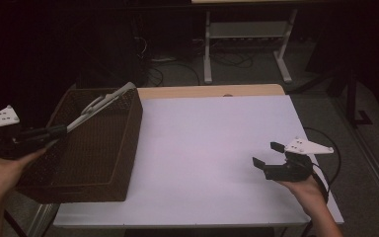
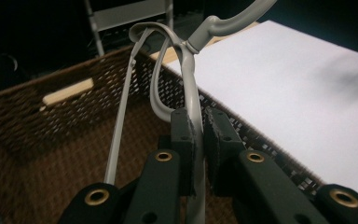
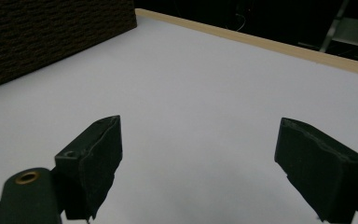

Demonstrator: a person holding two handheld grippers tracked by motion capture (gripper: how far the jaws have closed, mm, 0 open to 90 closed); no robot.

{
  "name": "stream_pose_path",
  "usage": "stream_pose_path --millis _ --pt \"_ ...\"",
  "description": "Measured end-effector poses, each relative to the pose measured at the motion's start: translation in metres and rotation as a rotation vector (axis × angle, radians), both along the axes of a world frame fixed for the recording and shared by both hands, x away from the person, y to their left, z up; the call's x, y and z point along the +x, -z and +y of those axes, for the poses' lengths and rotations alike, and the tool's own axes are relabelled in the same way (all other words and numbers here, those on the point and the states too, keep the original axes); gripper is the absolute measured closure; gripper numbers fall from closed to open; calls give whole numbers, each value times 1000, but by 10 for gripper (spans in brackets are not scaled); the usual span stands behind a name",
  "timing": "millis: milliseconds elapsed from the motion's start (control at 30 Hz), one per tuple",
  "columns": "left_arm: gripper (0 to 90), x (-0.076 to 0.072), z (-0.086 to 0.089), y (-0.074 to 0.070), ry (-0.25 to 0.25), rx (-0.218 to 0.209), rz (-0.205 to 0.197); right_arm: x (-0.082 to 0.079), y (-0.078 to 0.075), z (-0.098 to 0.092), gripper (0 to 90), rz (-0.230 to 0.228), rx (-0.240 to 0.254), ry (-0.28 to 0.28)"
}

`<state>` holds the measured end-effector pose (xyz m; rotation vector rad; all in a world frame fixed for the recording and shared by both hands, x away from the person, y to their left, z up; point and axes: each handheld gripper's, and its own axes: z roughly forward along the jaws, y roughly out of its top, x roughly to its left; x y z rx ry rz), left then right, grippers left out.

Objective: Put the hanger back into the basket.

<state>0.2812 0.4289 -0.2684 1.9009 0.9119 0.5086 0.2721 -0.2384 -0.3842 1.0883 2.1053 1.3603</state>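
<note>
Tongs [image 1: 101, 104] of pale grey plastic were held in the left gripper [image 1: 61, 131], whose jaws were clamped tight on the near end of one arm; in the left gripper view the pads [image 2: 186, 140] pinched that grey strip [image 2: 189, 100] between them. The tongs hung over the open top of the brown woven basket [image 1: 113, 182] at the left end of the bench [image 1: 217, 148]. Their long axis ran from the jaws up and away toward the basket's far right corner, with the far end just above the rim there. The tool was therefore tilted, not level, and lay straight ahead of the jaws that held it. What I judged to matter next was that slant: the low end sat inside the basket's outline, while the high end reached close to the rim beside the white surface. The right gripper [image 1: 266, 154] rested well apart over the bench near its right edge, jaws spread wide and empty [image 3: 191, 154], so the left hand was far nearer the basket.
</note>
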Motion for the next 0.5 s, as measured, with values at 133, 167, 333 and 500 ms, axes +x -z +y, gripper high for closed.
stream_pose_path --millis 133,167,333,500 --pt "830 1 7 8 -17 8 24 0 0 0 144 1 -2 -1" --pt "829 1 9 11 -18 7 28 0 0 1 144 1 -2 -1" --pt "829 8 7 22 -13 16 75 1 0 1 144 0 -4 -2" --pt "829 17 2 33 -5 46 117 0 0 0 144 1 -4 2"
